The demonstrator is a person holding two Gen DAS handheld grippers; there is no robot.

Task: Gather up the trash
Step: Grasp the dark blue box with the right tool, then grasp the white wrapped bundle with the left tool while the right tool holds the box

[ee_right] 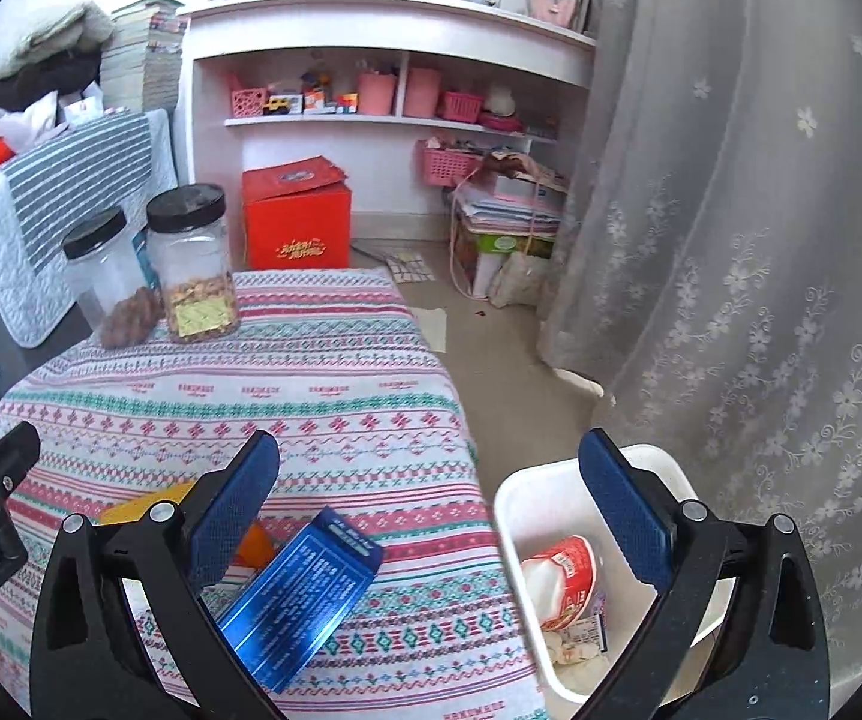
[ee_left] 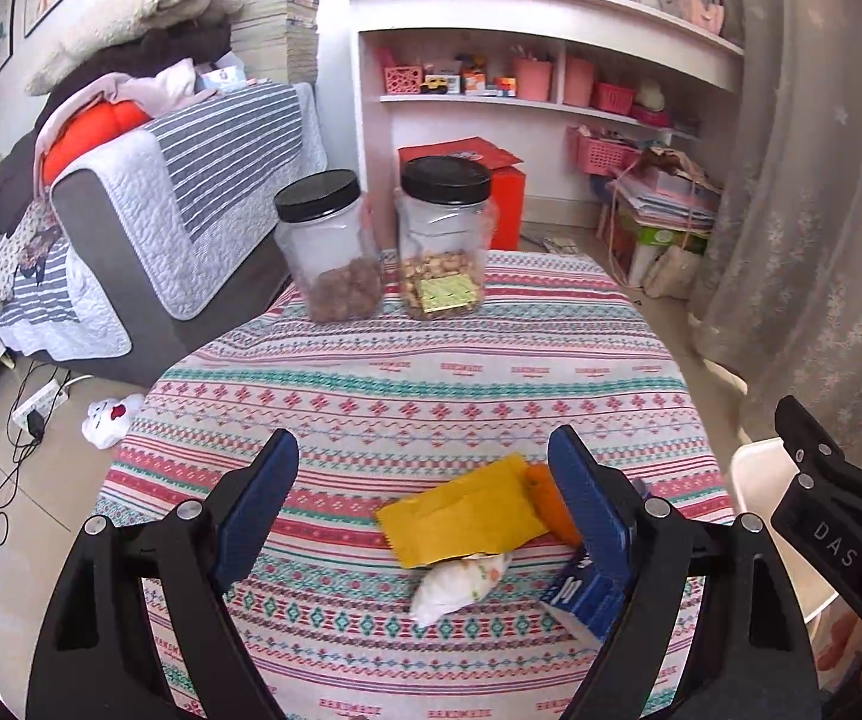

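Left gripper (ee_left: 425, 504) jaws wide apart, nothing between pads, angled down over the patterned woven tablecloth (ee_left: 407, 384); flat yellow packet (ee_left: 460, 516), orange wrapper (ee_left: 550, 504), crumpled white wrapper (ee_left: 460, 585) and glossy blue box (ee_right: 305, 594) lie on it near the front edge. Right gripper (ee_right: 431, 510) likewise wide, empty, pitched down, straddling the table edge and the white plastic bin (ee_right: 526, 498), which holds a red-and-white paper cup (ee_right: 562, 576).

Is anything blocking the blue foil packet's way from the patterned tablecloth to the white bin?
Nothing visible: the blue foil packet lies near the table edge, and the white bin beside it stands open-topped.
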